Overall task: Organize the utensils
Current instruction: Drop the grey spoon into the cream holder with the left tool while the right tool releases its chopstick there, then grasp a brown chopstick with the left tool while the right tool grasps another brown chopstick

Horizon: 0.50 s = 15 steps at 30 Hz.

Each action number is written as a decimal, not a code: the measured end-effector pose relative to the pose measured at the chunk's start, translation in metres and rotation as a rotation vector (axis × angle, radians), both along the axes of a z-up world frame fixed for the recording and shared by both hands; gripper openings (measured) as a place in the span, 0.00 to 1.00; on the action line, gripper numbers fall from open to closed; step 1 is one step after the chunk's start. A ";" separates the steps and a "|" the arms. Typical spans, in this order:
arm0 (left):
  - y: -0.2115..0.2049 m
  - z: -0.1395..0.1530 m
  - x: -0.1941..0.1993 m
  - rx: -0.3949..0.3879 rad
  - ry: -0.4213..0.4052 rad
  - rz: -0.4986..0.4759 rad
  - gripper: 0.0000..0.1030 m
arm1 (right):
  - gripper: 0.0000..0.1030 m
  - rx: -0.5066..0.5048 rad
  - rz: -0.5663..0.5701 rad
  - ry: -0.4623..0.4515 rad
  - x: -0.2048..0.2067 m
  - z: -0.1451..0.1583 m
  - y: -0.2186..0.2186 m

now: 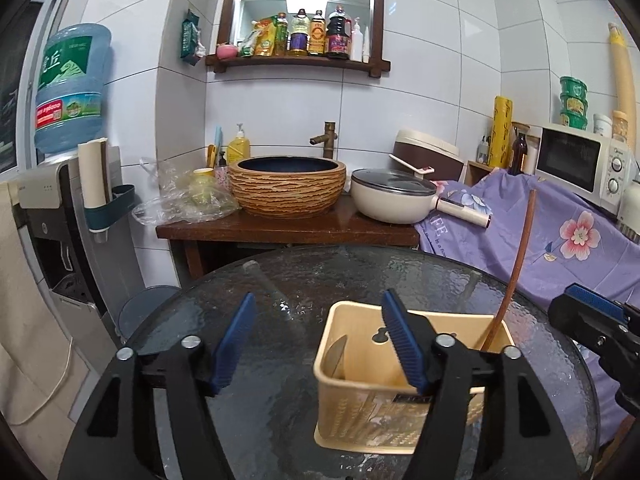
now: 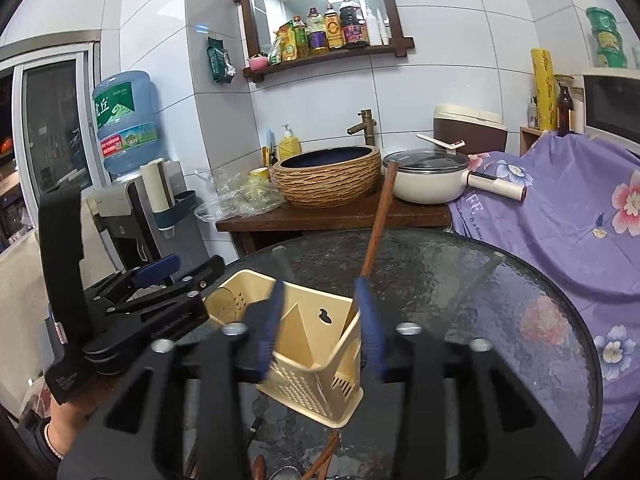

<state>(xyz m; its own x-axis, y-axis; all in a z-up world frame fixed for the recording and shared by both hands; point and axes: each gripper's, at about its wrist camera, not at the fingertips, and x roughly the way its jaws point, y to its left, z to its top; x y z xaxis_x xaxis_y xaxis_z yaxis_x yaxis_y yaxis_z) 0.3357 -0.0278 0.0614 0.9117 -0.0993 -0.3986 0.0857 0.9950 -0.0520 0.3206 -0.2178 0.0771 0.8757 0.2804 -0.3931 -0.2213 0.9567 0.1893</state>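
A beige plastic utensil holder (image 1: pixel 372 404) stands on the round glass table (image 1: pixel 280 280); it also shows in the right wrist view (image 2: pixel 320 384). A long wooden utensil (image 1: pixel 516 264) stands in its right compartment, handle leaning up (image 2: pixel 378 224). A metal utensil (image 1: pixel 335 356) sits in the left compartment. My left gripper (image 1: pixel 320 344) is open and empty, its right finger over the holder. My right gripper (image 2: pixel 320 320) is open above the holder, straddling it. Several more utensils (image 2: pixel 320 460) lie on the table below it.
Behind the table is a wooden counter with a basin sink (image 1: pixel 288 184), a cream pot (image 1: pixel 394 196) and plastic bags (image 1: pixel 188 196). A purple floral cloth (image 1: pixel 560 232) covers the right side, with a microwave (image 1: pixel 576 160). A water dispenser (image 1: pixel 60 184) stands at left.
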 end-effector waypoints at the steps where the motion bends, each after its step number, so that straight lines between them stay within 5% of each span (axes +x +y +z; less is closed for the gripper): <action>1: 0.003 -0.001 -0.005 -0.002 -0.001 0.003 0.66 | 0.42 -0.003 0.000 0.004 -0.003 -0.002 0.000; 15: 0.022 -0.030 -0.056 0.038 0.087 -0.001 0.79 | 0.42 -0.017 0.002 0.085 -0.052 -0.031 -0.002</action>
